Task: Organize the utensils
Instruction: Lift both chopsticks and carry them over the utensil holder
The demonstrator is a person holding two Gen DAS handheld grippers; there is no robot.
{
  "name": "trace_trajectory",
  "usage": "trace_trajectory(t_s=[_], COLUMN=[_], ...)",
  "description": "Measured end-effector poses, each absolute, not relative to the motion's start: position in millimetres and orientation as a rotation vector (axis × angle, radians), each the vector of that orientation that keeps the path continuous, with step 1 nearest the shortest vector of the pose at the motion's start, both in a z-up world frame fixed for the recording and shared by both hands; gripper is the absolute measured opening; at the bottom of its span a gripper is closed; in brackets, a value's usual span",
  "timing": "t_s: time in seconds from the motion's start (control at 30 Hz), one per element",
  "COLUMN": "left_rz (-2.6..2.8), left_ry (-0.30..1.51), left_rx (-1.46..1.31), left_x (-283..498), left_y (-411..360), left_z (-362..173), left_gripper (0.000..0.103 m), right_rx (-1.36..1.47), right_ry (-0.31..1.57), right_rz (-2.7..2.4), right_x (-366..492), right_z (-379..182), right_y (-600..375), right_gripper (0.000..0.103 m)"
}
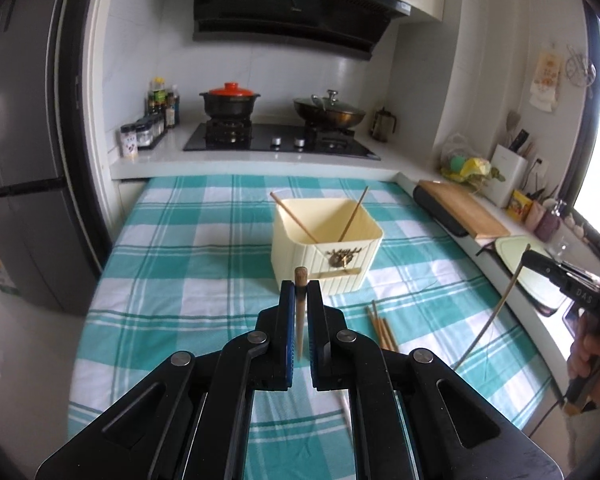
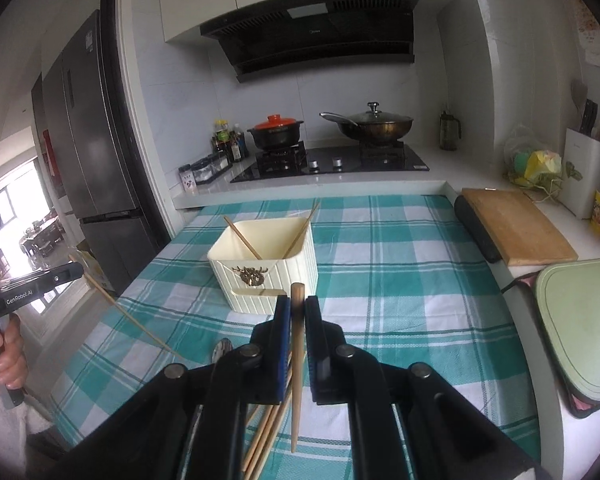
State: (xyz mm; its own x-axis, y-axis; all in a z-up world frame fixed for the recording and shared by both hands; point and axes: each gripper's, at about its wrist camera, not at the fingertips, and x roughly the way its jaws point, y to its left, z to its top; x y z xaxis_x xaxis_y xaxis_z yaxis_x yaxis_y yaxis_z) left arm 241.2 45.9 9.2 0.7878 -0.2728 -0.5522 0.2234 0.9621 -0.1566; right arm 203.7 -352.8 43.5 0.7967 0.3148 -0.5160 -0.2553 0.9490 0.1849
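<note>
A cream ribbed bin [image 1: 326, 258] [image 2: 266, 272] stands on the checked cloth with two chopsticks [image 1: 296, 218] [image 2: 244, 238] leaning inside. My left gripper [image 1: 301, 286] is shut on one wooden chopstick [image 1: 300, 312], held upright above the cloth just short of the bin. My right gripper [image 2: 297, 302] is shut on another chopstick [image 2: 297, 360], its tip hanging down. Each view shows the other gripper at the frame's edge with its chopstick slanting down: the right one [image 1: 532, 258] and the left one [image 2: 78, 270]. Loose chopsticks [image 1: 382, 328] [image 2: 266, 440] lie on the cloth.
A spoon [image 2: 222, 350] lies on the cloth left of my right gripper. A wooden board [image 2: 514, 226] and a pale green board [image 2: 580, 312] sit on the right counter. Behind the cloth is a stove with a red-lidded pot [image 1: 230, 100] and a wok [image 1: 330, 112]. A grey fridge [image 2: 96, 152] stands left.
</note>
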Motion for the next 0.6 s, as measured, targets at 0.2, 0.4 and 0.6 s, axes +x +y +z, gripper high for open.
trace_trajectory(t_s=[0.2, 0.4, 0.6], left_rz=[-0.29, -0.315, -0.31], left_ry=[0.569, 0.543, 0.5], left_rx=[-0.089, -0.102, -0.124], left_x=[232.8, 235.9, 263.9], left_y=[40.4, 42.1, 46.4], left_z=[21.4, 38.2, 70.4], left_gripper=[0.004, 0.004, 0.004], right_rx=[0.078, 0.041, 0.023], right_ry=[0.487, 0.443, 0.383], right_rz=[0.297, 0.311, 0.339], right_x=[195.9, 212.6, 248.2], right_z=[65.2, 84.8, 112.1], right_y=[-344.9, -337.5, -323.6], right_gripper=[0.007, 0.007, 0.007])
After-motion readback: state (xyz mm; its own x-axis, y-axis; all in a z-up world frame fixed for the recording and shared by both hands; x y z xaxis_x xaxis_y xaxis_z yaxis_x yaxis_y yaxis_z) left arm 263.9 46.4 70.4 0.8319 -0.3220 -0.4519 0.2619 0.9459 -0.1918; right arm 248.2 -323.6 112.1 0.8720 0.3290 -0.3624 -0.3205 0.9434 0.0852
